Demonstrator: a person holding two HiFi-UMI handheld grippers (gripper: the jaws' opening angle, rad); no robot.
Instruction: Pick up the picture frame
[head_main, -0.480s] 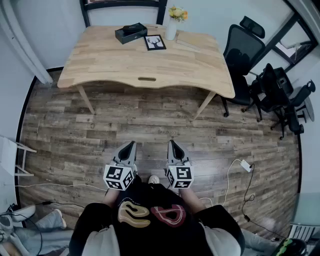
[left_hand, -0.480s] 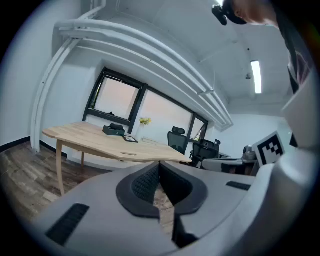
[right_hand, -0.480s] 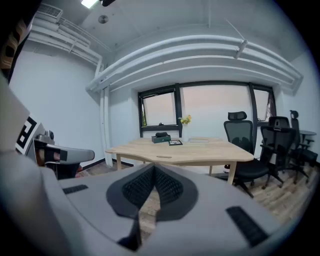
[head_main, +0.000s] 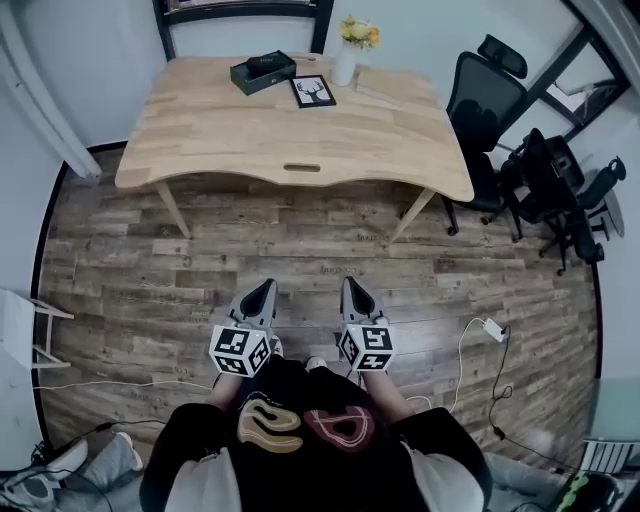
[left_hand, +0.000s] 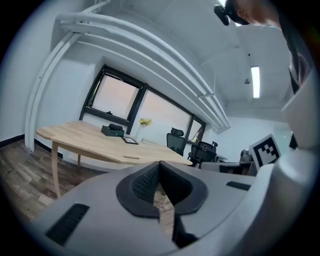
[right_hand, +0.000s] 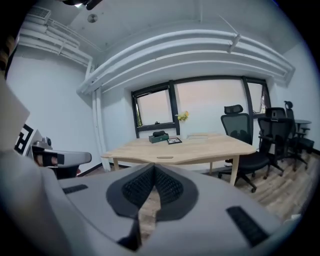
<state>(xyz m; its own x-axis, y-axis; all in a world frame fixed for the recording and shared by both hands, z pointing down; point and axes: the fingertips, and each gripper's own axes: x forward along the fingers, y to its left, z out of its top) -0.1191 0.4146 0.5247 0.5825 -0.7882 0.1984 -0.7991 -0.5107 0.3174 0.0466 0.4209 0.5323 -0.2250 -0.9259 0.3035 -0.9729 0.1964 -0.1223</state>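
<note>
Table (head_main: 250, 130) nearer; black picture frame (head_main: 312, 91), probably deer print; left tongs (head_main: 264, 287), right tongs (head_main: 350, 284) closed.

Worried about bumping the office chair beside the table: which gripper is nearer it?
Right. The right gripper is short of the chair, to its left; the left gripper sits farther left.

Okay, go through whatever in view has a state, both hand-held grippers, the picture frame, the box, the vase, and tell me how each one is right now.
Left hand-held gripper: shut, empty, over the floor.
Right hand-held gripper: shut, empty, over the floor.
Picture frame: lying face up on the table, untouched.
Black box: closed, on the table.
Vase: upright, holding yellow flowers.
</note>
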